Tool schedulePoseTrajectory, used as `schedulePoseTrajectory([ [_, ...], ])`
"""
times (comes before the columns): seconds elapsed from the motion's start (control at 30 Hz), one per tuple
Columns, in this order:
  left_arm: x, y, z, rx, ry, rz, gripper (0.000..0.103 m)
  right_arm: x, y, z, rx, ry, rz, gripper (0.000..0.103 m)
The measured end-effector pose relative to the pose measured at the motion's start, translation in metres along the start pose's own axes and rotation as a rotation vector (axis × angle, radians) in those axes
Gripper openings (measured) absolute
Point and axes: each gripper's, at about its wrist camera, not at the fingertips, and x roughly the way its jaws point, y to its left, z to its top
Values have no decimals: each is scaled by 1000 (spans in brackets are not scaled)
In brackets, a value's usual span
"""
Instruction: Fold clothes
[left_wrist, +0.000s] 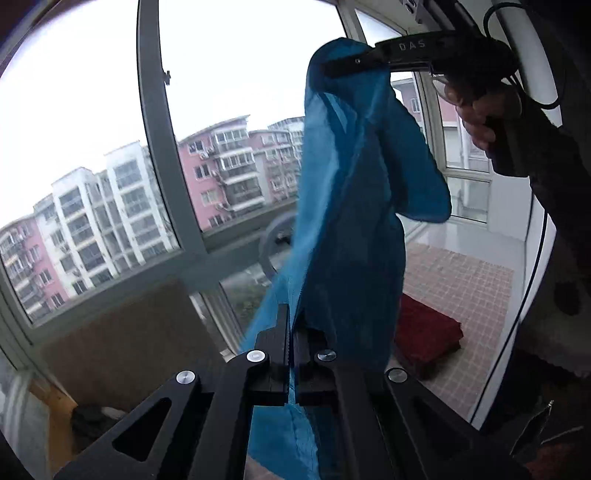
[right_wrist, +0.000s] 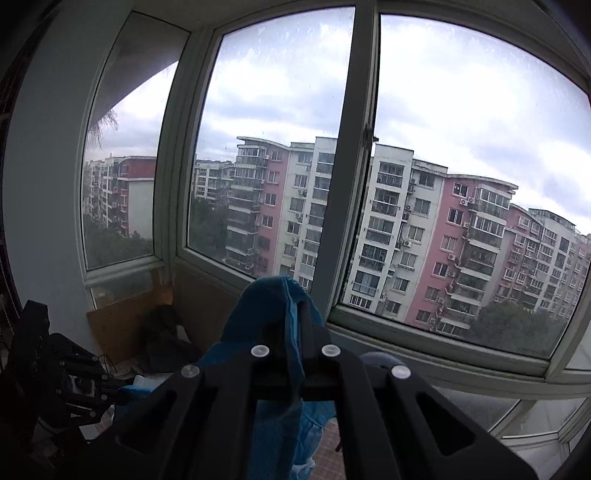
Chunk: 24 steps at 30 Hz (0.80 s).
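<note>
**Blue garment held aloft between both hand-held grippers, balcony window behind**

Item 1, blue garment (left_wrist: 354, 206): thin blue fabric, hanging in the air in front of the window, clear of the floor. I see it stretched from my left hand-held gripper up to my right one, with a loose lobe drooping to the right side in the left wrist view.

Item 2, left hand-held gripper (left_wrist: 290, 332): fingers pressed together on a lower edge of the garment; cloth runs out above the tips and also spills below, between the linkage arms.

Item 3, right hand-held gripper (left_wrist: 345, 66): seen from the left wrist camera at upper right, its tips pinching the top of the garment. In its own view the fingers sit close together with blue fabric bunched over and between them.

Item 4, hand (left_wrist: 476, 122): wrapped round the right gripper's handle; a dark sleeve (left_wrist: 554, 192) follows it.

Item 5, surroundings: large window frame (right_wrist: 340, 184) with pink and white apartment blocks (right_wrist: 424, 236) outside; tiled floor (left_wrist: 461, 280); a dark red cushion (left_wrist: 424, 332) lying on the tiles beneath the garment; brown board (right_wrist: 122, 321) leaning under the sill
</note>
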Motion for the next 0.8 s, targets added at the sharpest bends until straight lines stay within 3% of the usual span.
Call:
schedulePoseTrajectory([
  [0.13,115,-7,-84,-68,243,-142,0,60,-8,-108,49,231,27,0],
  [0.23,170,-8,-130,-144,307,-199,0,87,-9,-172,90,313,42,0],
  [0.3,188,-13,-149,-184,346,-231,3,99,-18,-199,141,359,59,0],
  [0.37,196,-18,-161,-190,377,-219,8,104,-30,-215,168,396,45,0],
  [0.47,192,-25,-176,-196,403,-195,8,107,-40,-215,166,410,18,0],
  [0.53,180,-28,-184,-203,391,-170,20,105,-45,-205,157,399,16,0],
  [0.63,160,-36,-195,-209,359,-117,31,101,-47,-192,125,387,16,0],
  [0.8,133,-49,-223,-257,317,-54,37,98,-49,-184,81,380,21,1],
])
